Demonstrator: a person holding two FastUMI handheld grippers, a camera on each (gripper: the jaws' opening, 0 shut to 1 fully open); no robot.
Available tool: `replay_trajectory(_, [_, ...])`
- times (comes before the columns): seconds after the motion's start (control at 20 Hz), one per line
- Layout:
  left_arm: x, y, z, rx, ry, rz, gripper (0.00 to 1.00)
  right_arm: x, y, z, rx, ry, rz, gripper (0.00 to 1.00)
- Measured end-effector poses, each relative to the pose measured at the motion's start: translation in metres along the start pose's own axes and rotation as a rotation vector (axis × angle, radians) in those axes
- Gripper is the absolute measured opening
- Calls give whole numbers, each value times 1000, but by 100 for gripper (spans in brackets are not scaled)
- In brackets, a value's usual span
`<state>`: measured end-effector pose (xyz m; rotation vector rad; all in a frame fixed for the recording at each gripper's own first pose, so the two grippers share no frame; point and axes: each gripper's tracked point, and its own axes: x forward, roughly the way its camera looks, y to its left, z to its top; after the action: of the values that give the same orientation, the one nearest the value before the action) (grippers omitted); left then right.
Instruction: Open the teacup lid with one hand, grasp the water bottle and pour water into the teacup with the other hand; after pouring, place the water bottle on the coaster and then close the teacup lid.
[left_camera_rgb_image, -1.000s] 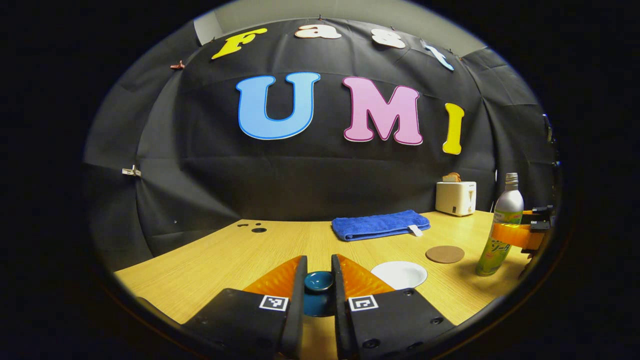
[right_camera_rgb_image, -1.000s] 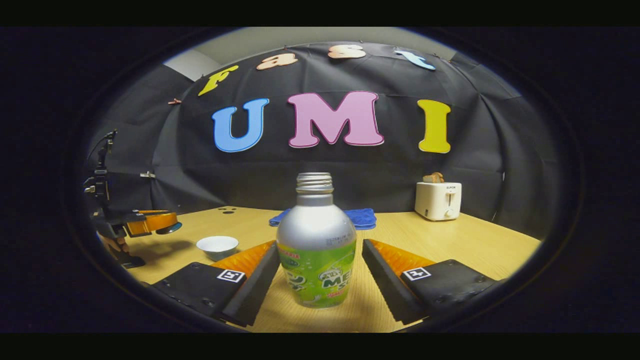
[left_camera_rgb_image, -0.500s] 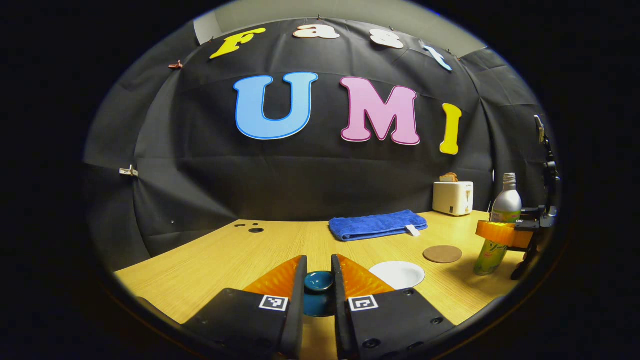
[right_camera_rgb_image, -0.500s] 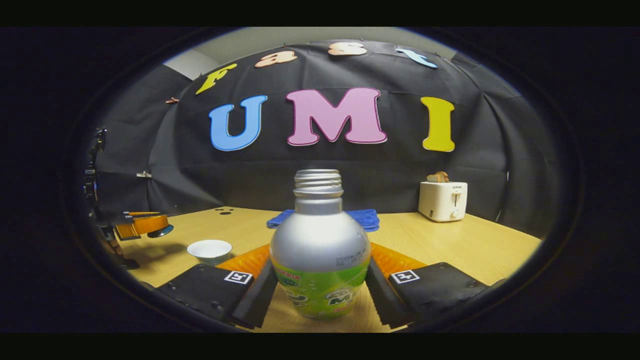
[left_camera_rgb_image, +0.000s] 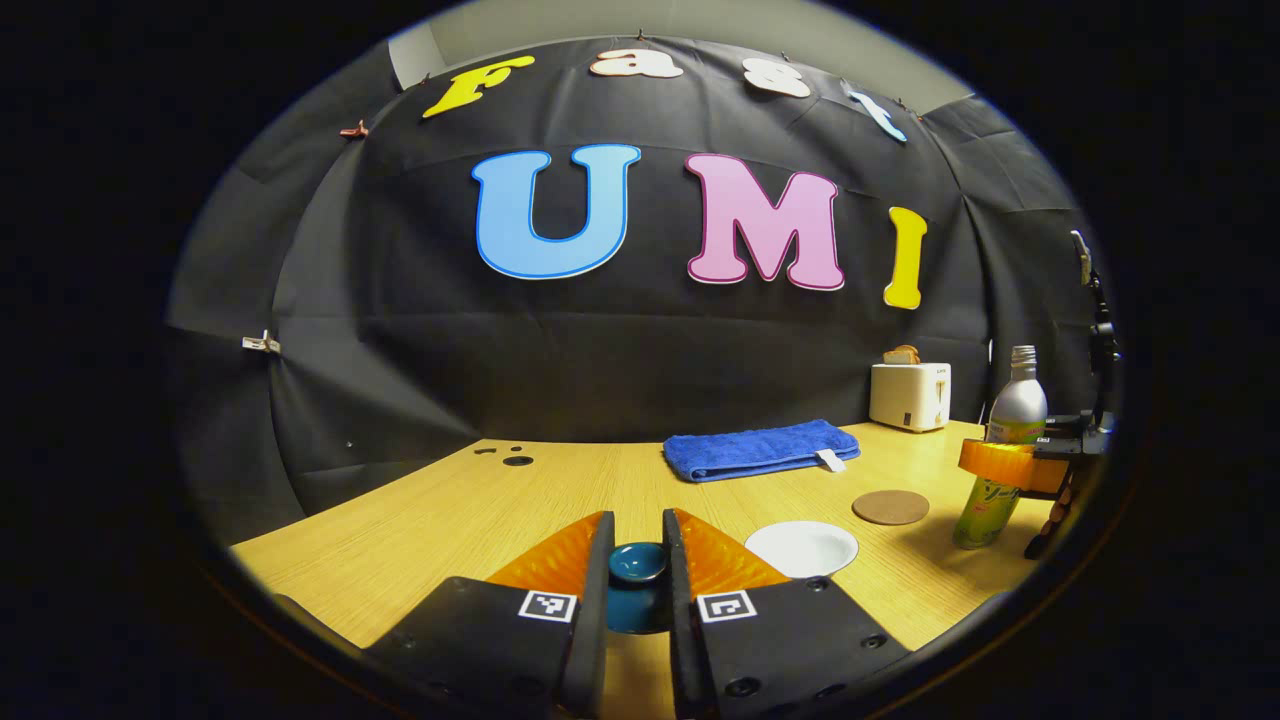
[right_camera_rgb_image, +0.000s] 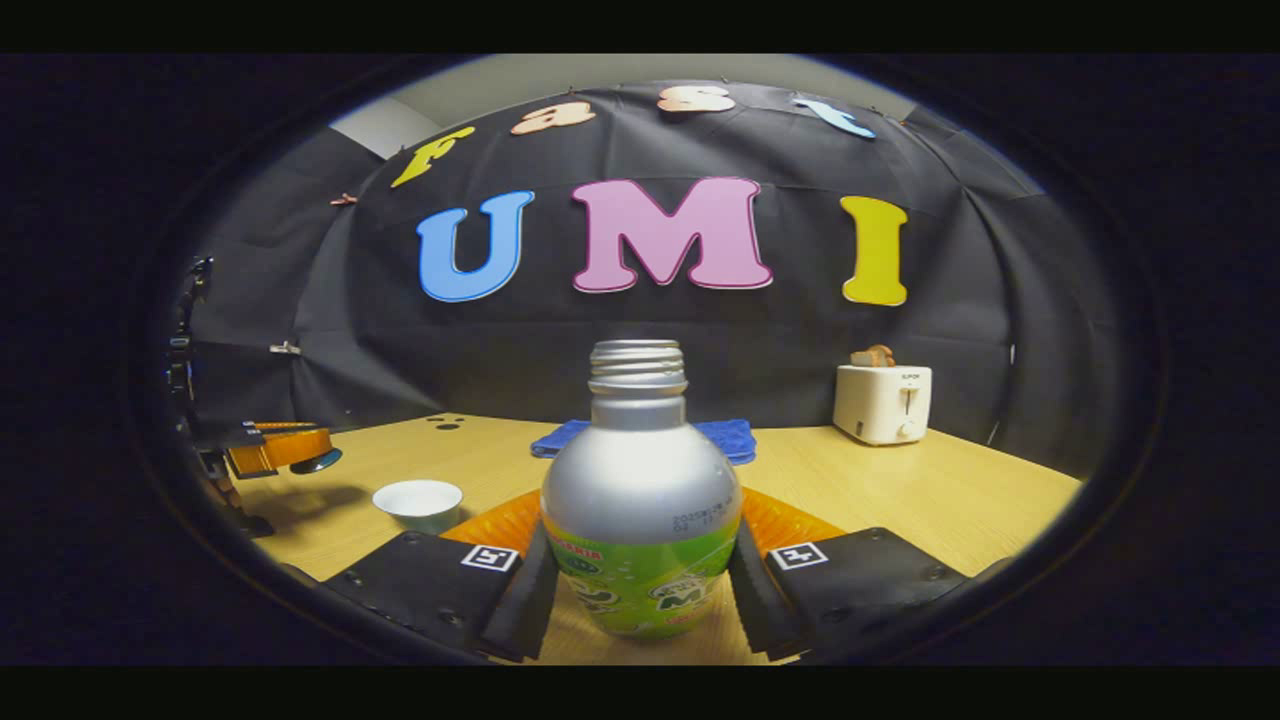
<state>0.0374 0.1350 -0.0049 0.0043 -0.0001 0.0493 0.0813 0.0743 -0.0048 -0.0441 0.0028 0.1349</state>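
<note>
Closing done on the right claw (right_camera_rgb_image: 640, 600): a second ago its fingers stood well apart either side of the water bottle (right_camera_rgb_image: 640, 520); now both press against the bottle's lower body, at the green label. Bottle looks upright on the surface (right_camera_rgb_image: 900, 490), cap off, threaded neck bare. Reads as grasp just made, lift not yet started.

Left claw (left_camera_rgb_image: 637, 570) unchanged over the same second: nearly closed, pinching the dark blue lid (left_camera_rgb_image: 638, 565) between its fingers, held off to the side. Right gripper view shows that claw (right_camera_rgb_image: 285, 447) well left of the teacup (right_camera_rgb_image: 418, 500), lid up off the surface.

Teacup (left_camera_rgb_image: 801, 548) sits open, white, looks empty, between the two claws. Coaster (left_camera_rgb_image: 890, 507) is bare, just behind the cup, near the bottle (left_camera_rgb_image: 1000, 460).

Meaning: lid step done, bottle secured, next is lift and tilt over the cup. Grip is low on a tall, smooth bottle, so watch for slip or swing when tilting.
</note>
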Motion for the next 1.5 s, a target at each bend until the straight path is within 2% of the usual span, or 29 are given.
replay_trajectory(0.05, [0, 4, 0, 0, 0, 6, 30, 1, -4, 1, -50, -4, -14, 76])
replay_trajectory(0.15, [0, 17, -1, 0, 2, 29, 27, 4, 2, 16, -138, -22, 20, 76])
replay_trajectory(0.2, [1, 25, -1, 0, 2, 42, 30, 6, 6, 22, -182, -27, 33, 76])
replay_trajectory(0.3, [2, 37, -1, -1, 3, 64, 30, 15, 8, 31, -336, -34, 46, 75])
replay_trajectory(0.5, [1, 58, -3, -1, 4, 90, 30, 34, 18, 29, -718, -23, 101, 76])
replay_trajectory(0.55, [-1, 62, -2, -1, 3, 94, 30, 40, 20, 28, -788, -26, 111, 72])
replay_trajectory(0.6, [-1, 66, -2, 0, 3, 98, 30, 45, 26, 25, -847, -28, 123, 76])
replay_trajectory(0.85, [-2, 73, -4, -1, 4, 87, 30, 54, 44, 15, -1117, -66, 164, 76])
replay_trajectory(1.0, [-1, 73, -3, 0, 3, 72, 33, 61, 55, -1, -1216, -58, 206, 76])
replay_trajectory(1.1, [-1, 73, -3, 0, 2, 68, 30, 75, 63, -11, -1250, -38, 229, 75])
replay_trajectory(1.35, [-1, 71, -3, 0, 2, 49, 30, 88, 72, -23, -1357, -30, 271, 75])
replay_trajectory(1.4, [-1, 71, -3, -1, 3, 48, 33, 91, 73, -25, -1369, -29, 278, 76])
replay_trajectory(1.45, [-1, 71, -3, 0, 2, 46, 30, 95, 73, -26, -1383, -26, 285, 75])
replay_trajectory(1.5, [-1, 71, -2, 0, 3, 43, 33, 97, 74, -26, -1404, -29, 291, 75])
